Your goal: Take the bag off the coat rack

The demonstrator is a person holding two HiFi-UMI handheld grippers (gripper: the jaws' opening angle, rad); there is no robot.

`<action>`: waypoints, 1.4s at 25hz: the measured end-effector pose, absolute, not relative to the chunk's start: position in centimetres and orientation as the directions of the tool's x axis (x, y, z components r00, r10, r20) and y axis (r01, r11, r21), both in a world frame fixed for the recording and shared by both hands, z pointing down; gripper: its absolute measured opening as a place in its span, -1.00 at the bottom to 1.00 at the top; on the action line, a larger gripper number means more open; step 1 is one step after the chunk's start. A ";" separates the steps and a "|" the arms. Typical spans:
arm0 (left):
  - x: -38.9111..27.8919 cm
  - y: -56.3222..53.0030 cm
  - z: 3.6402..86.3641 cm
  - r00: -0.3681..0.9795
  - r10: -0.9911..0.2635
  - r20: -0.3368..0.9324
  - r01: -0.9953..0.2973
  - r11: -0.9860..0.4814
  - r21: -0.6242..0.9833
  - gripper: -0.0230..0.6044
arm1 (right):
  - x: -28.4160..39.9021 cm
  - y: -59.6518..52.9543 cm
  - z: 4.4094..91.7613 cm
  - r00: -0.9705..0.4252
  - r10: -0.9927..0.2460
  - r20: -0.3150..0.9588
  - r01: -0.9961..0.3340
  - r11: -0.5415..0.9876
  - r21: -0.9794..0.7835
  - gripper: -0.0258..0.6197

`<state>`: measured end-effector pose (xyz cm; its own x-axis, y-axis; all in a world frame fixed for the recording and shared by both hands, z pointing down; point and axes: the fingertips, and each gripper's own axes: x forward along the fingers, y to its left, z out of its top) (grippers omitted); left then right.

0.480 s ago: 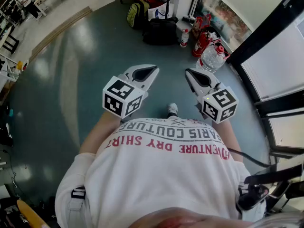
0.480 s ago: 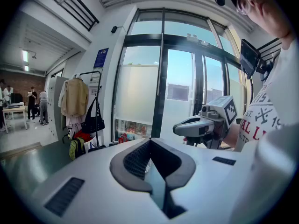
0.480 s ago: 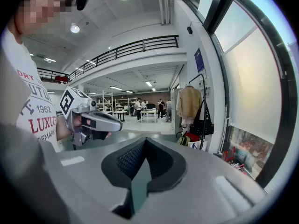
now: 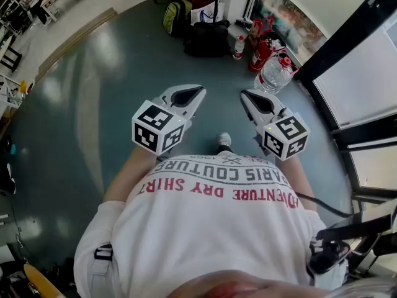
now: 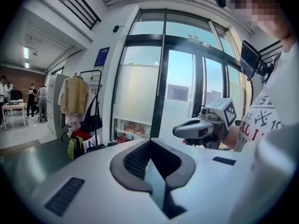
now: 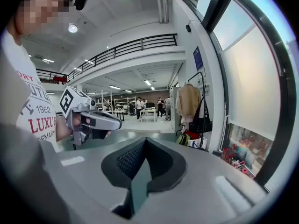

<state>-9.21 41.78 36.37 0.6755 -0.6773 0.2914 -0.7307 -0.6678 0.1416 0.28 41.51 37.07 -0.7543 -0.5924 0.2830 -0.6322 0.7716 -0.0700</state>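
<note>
The coat rack [image 5: 96, 104] stands far ahead by the windowed wall. On it hang a black bag [image 5: 92, 121] and a beige coat [image 5: 74, 96]. The right gripper view shows the same rack [image 6: 202, 97], bag [image 6: 202, 123] and coat [image 6: 188, 101]. My left gripper [image 4: 200, 90] and right gripper [image 4: 245, 94] are held side by side in front of the person's chest, well short of the rack. Both are shut with nothing between the pads. In its own view each gripper [image 5: 150, 142] [image 6: 145, 140] sees the other gripper to one side.
A yellow-green backpack [image 4: 176, 15], a black bag [image 4: 208, 40] and a white carrier bag [image 4: 211, 12] lie on the floor near the rack's foot. Red fire extinguishers [image 4: 260, 51] and a large water bottle [image 4: 276, 73] stand by the window. People stand at tables [image 6: 149, 108] far back.
</note>
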 end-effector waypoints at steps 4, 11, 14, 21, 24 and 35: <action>-9.3 42.0 36.3 0.684 -0.674 0.280 -0.725 -0.670 0.159 -0.92 | 0.2 41.7 37.0 -0.759 -0.592 0.270 -0.631 0.772 -0.079 -0.92; -9.5 41.8 36.2 0.681 -0.675 0.284 -0.729 -0.663 0.173 -0.92 | -0.1 41.6 36.7 -0.757 -0.596 0.269 -0.633 0.770 -0.075 -0.92; -9.8 41.6 36.5 0.680 -0.674 0.289 -0.731 -0.657 0.187 -0.92 | -0.2 41.6 36.8 -0.756 -0.598 0.268 -0.635 0.768 -0.078 -0.92; -8.0 39.5 38.0 0.682 -0.671 0.289 -0.729 -0.653 0.204 -0.92 | 1.6 39.4 38.8 -0.760 -0.590 0.272 -0.632 0.769 -0.097 -0.92; -7.9 39.6 38.4 0.686 -0.666 0.292 -0.726 -0.658 0.203 -0.92 | 1.6 39.3 39.3 -0.760 -0.588 0.277 -0.632 0.768 -0.103 -0.92; -6.6 35.1 40.7 0.701 -0.626 0.341 -0.709 -0.662 0.244 -0.92 | 2.7 34.8 41.5 -0.754 -0.577 0.313 -0.642 0.749 -0.166 -0.92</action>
